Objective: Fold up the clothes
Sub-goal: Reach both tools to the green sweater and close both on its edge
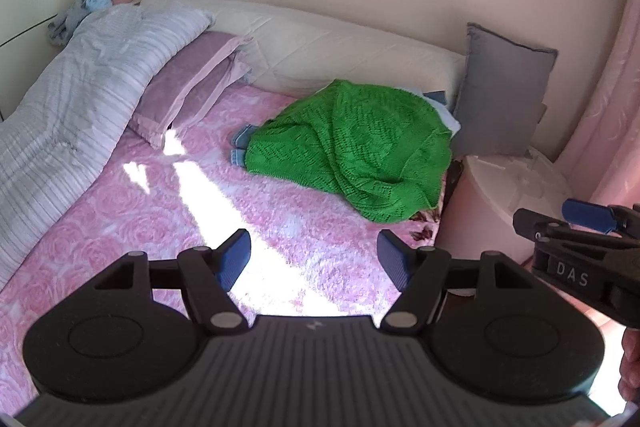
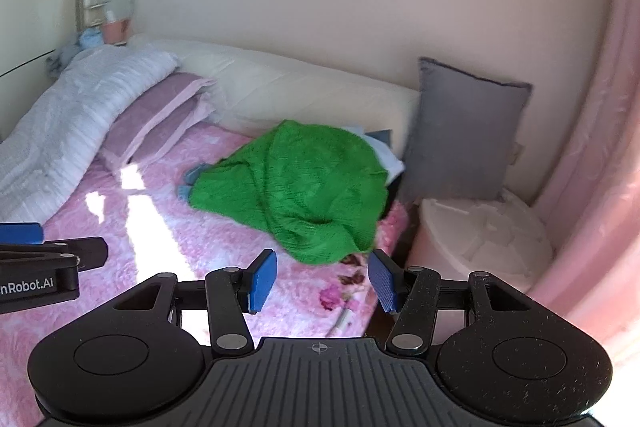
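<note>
A bright green knitted garment (image 1: 352, 147) lies crumpled on the pink rose-patterned bedspread (image 1: 160, 219), near the bed's right edge. It covers a pile of other clothes; blue denim cuffs (image 1: 239, 143) stick out at its left and pale fabric (image 1: 446, 111) at its right. My left gripper (image 1: 314, 259) hovers open above the bedspread, well short of the pile, with nothing between its blue pads. In the right wrist view my right gripper (image 2: 322, 281) is open and empty too, just in front of the green garment (image 2: 296, 187). The left gripper (image 2: 24, 235) shows at that view's left edge.
A striped lilac duvet (image 1: 68, 107) is bunched along the left side, beside a purple pillow (image 1: 188, 83) and a long cream bolster (image 1: 340, 47). A grey cushion (image 1: 504, 87) leans on the wall above a white bin (image 1: 516, 195). Pink curtain (image 1: 612, 87) hangs at the right.
</note>
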Demonstrator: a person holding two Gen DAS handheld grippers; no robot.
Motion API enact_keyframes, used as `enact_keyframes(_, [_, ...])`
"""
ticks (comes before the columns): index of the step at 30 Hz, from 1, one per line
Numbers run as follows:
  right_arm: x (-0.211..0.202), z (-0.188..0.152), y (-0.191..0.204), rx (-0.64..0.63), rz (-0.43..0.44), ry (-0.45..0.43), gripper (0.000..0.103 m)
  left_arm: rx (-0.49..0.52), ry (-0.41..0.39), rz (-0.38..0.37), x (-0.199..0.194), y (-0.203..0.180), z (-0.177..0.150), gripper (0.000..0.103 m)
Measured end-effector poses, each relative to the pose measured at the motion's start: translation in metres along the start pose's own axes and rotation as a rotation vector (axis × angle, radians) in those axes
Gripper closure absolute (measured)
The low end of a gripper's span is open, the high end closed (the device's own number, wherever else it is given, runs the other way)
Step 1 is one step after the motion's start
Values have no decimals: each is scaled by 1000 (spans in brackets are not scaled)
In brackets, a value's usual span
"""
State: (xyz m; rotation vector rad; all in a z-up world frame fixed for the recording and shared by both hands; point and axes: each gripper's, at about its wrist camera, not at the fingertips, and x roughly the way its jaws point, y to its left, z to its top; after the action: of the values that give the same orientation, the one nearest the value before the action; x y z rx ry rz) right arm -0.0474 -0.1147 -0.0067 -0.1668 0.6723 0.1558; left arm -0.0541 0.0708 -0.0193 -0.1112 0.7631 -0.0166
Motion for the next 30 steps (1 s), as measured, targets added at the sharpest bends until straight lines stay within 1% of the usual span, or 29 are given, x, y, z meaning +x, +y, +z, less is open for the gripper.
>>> enact_keyframes(3, [16,4,-4,-28,33,7,48,-25,24,20,22,-1,4,37])
enact_keyframes(5, [33,8,-10,-46,71,20,48,-40,47,27,42,-6,8,37])
enact_keyframes(11, [103,22,-38,-64,136,107,49,-80,118,43,104,-22,24,37])
enact_keyframes(15, [147,37,-69,-59,152,160,49,-87,162,51,147,-42,43,37])
enact_keyframes(18, [178,53,-90,-56,156,175,49,-94,190,52,181,-57,59,37])
enact_keyframes(22, [220,74,-114,-65,172,199,49,-116,221,61,224,-67,80,37])
enact_keyframes(26, [266,96,-132,-85,188,231,49,-138,252,71,268,-76,100,37])
enact_keyframes(30, [311,115,-139,-133,214,252,49,-167,276,84,309,-79,116,37])
